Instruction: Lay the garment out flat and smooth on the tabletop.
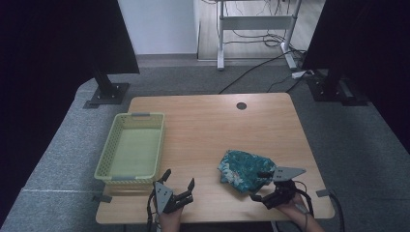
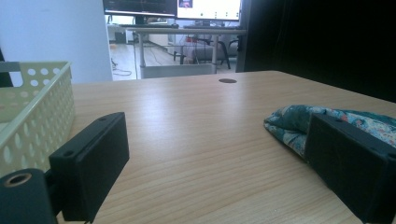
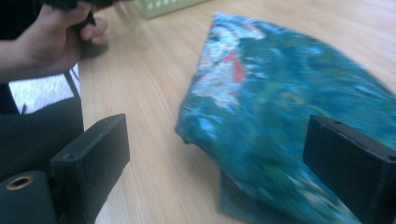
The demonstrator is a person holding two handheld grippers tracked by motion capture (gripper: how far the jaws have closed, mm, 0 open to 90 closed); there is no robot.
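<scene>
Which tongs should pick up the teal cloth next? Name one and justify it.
Right. The right tongs stand open right at the teal cloth, its edge between the jaws. The left tongs sit open by the basket, farther off.

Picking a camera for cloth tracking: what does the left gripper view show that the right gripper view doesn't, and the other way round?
Left gripper view: the desk hole, a white-legged desk across the room, and the whole side wall of the yellow basket.

Right gripper view: the hand that holds the left gripper, and the cloth's red and white pattern up close, though blurred.

Both: the blue-green cloth, the wooden table, part of the basket, and open black jaws with nothing gripped.
</scene>
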